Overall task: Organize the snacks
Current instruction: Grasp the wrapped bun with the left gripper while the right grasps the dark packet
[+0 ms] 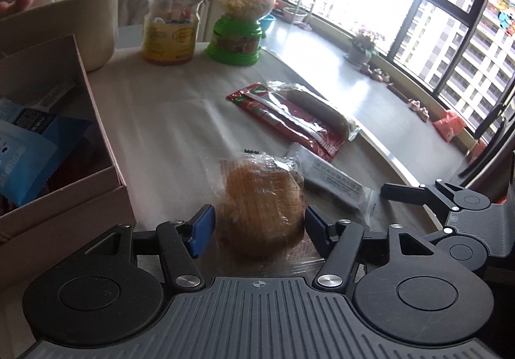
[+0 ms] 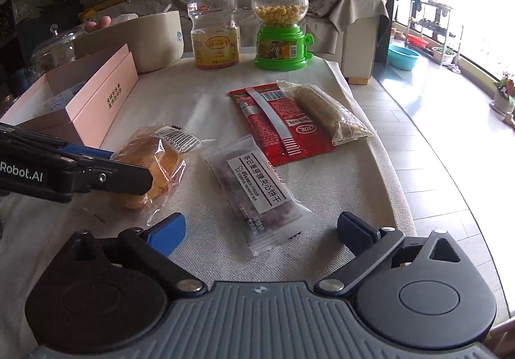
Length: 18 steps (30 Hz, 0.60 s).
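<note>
A wrapped golden bun (image 1: 264, 204) lies on the cloth-covered table, between the open blue-padded fingers of my left gripper (image 1: 259, 230); the pads stand a little off its sides. It also shows in the right wrist view (image 2: 154, 165), with the left gripper (image 2: 128, 169) around it. My right gripper (image 2: 260, 230) is open and empty, just behind a clear-wrapped dark biscuit pack (image 2: 257, 188) with a white label. A red snack packet (image 2: 283, 124) and a wrapped brown roll (image 2: 325, 111) lie further back. An open pink box (image 2: 96, 101) at the left holds blue packets (image 1: 25, 153).
A red-lidded plastic jar (image 2: 215, 27), a green candy dispenser (image 2: 280, 27) and a cream bowl (image 2: 151, 40) stand at the table's far edge. A sofa is behind them. The table's right edge drops to a tiled floor by the window.
</note>
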Each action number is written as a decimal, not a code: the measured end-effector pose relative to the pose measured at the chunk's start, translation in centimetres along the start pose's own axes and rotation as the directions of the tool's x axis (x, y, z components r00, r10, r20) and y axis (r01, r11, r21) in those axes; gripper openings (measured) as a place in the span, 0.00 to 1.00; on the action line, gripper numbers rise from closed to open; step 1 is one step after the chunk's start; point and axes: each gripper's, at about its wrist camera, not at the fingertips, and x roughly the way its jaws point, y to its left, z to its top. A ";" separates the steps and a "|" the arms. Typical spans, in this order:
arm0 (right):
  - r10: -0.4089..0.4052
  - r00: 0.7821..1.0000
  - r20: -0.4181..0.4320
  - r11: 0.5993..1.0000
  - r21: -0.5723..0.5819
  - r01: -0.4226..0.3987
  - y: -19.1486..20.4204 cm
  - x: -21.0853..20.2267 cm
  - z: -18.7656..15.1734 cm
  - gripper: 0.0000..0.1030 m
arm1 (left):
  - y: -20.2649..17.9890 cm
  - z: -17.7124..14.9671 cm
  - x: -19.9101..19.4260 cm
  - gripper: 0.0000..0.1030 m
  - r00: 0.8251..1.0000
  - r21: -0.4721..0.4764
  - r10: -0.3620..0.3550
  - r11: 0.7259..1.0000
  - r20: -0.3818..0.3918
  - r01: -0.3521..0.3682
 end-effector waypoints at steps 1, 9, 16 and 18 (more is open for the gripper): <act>0.011 1.000 -0.001 1.000 0.006 -0.011 -0.2 0.0 0.0 1.00 | 0.0 0.0 -0.1 0.61 1.000 0.002 0.001 1.000 -0.002 -0.001; 0.014 0.999 -0.032 0.999 -0.037 -0.015 0.2 0.0 0.1 1.00 | 0.7 -2.2 -3.0 0.57 0.999 -0.022 0.017 1.000 -0.032 -0.017; 0.002 1.000 -0.001 1.000 -0.010 -0.002 0.0 -0.5 0.3 0.88 | 1.9 -3.4 -4.4 0.57 0.999 -0.056 0.036 0.998 -0.032 -0.037; -0.007 1.000 0.006 1.000 -0.011 0.007 -0.1 -0.3 0.8 0.83 | 1.9 -3.5 -4.2 0.58 0.999 -0.062 0.033 0.997 -0.030 -0.035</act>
